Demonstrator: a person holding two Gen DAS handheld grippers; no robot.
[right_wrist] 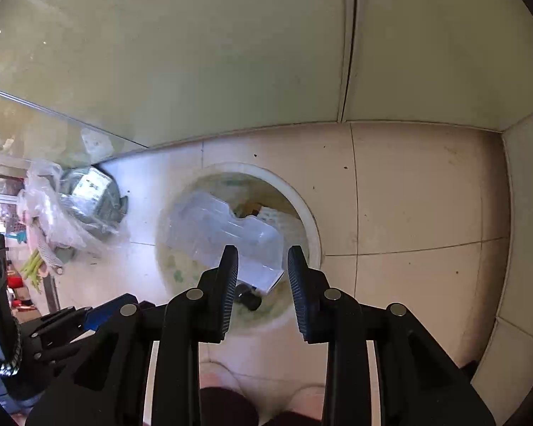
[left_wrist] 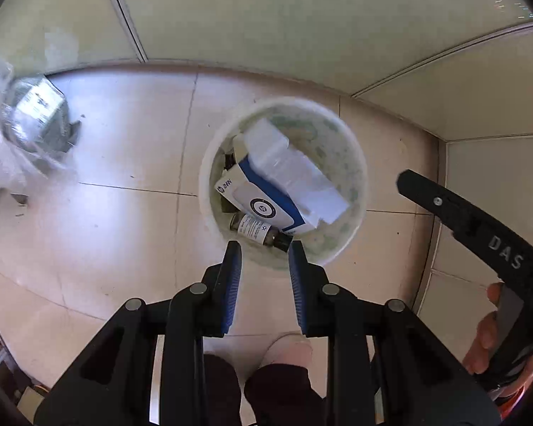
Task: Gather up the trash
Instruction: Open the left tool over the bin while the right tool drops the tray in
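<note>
The blue-padded fingers (left_wrist: 231, 284) of the left gripper (left_wrist: 264, 254) are standing apart with nothing between them, and the black ribbed fingers (right_wrist: 227, 284) of the right gripper (right_wrist: 263, 257) are likewise standing apart and gripping nothing. Both pairs are pointing steeply down at the near rim of a round white plastic bin (left_wrist: 351, 163) that is sitting on the beige tiled floor (left_wrist: 124, 177). At the right edge of the left wrist view, a hand (left_wrist: 483, 333) is wrapping around the black handle of the right gripper. Inside the bin, nearest the fingertips, a small brown glass bottle with a white label and black cap (left_wrist: 256, 230) is lying on its side against the bottom. A white and blue cardboard box (left_wrist: 263, 198) is leaning tilted over the bottle, and a clear, whitish moulded plastic tray (left_wrist: 291, 163) is resting across the box, reaching towards the far wall of the bin. From the right wrist view the same tray (right_wrist: 224, 227) is covering most of the bin's opening, with the bottle's black cap showing just beneath its near edge. Further off to the left, well apart from the bin, a crumpled clear plastic bag holding grey-green packaging (left_wrist: 35, 120) is lying on the floor. Beyond it all, pale green wall panels (left_wrist: 266, 17) are rising from the edge of the floor.
</note>
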